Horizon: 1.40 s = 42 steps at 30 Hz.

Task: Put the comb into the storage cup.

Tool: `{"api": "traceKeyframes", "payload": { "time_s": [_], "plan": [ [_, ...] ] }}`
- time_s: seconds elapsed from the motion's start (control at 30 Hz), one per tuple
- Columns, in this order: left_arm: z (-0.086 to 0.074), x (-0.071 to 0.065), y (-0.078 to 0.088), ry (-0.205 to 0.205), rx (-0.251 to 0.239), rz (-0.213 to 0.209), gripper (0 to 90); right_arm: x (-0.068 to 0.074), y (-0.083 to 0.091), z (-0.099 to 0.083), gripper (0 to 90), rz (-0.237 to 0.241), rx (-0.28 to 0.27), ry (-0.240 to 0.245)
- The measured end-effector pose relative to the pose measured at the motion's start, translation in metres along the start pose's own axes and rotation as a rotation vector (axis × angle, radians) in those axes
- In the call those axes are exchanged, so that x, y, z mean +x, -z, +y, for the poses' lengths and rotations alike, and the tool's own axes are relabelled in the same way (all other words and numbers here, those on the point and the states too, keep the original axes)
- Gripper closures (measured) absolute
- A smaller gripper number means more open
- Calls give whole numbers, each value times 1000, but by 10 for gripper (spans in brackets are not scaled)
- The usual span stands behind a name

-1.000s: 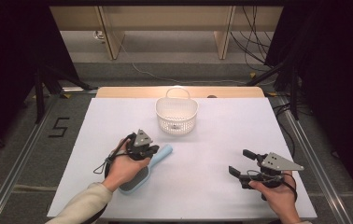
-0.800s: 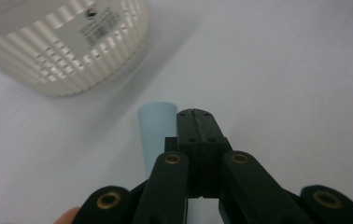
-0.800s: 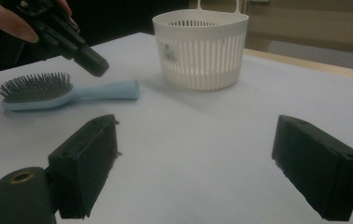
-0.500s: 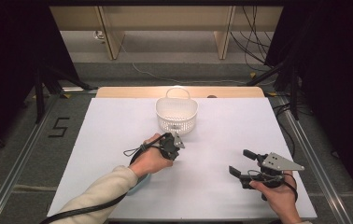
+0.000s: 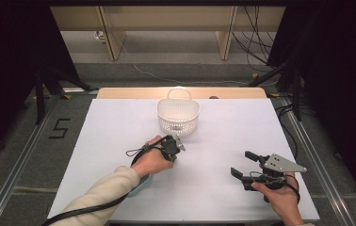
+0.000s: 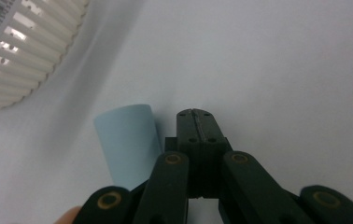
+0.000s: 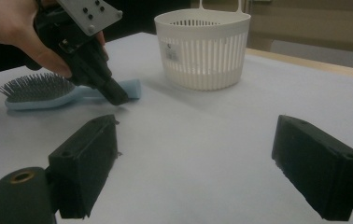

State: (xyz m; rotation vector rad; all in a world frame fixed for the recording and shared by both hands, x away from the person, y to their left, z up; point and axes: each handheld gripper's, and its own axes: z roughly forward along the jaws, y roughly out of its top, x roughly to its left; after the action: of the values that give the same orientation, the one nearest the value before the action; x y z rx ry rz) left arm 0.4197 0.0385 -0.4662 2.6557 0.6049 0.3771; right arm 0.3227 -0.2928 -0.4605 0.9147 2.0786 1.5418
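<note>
Pale-blue hairbrush [image 7: 48, 95] lies on the table [image 5: 214, 197] near the basket [image 5: 178, 115]; left tongs [image 6: 197, 122], clenched empty, nudge its handle. Right tongs [image 7: 202, 168] wait released. Next: open and grasp.

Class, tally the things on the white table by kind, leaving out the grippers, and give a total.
Basket: 1
Hairbrush: 1
Total: 2
</note>
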Motion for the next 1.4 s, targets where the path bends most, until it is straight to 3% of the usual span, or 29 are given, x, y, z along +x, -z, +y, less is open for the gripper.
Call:
{"api": "traceKeyframes", "payload": {
  "time_s": [0.37, 0.47, 0.7, 1.07, 1.2, 1.4],
  "plan": [
    [-6, 12, -1, 33, 39, 7, 899, 0, 0, 0, 153, 5, 4, -1],
    [-11, 18, 0, 37, 56, 31, 899, 0, 0, -1, 153, 6, 5, -3],
    [-30, 40, 5, 108, 84, 63, 898, 0, -1, -1, 153, 6, 6, -3],
    [-86, 78, 24, 267, 132, 101, 898, -1, -1, -1, 153, 5, 8, -7],
    [-112, 85, 34, 324, 131, 107, 899, -1, -2, -1, 153, 4, 10, -8],
    [-147, 84, 51, 407, 128, 77, 899, 0, -2, -1, 153, 4, 13, -11]
  ]
}}
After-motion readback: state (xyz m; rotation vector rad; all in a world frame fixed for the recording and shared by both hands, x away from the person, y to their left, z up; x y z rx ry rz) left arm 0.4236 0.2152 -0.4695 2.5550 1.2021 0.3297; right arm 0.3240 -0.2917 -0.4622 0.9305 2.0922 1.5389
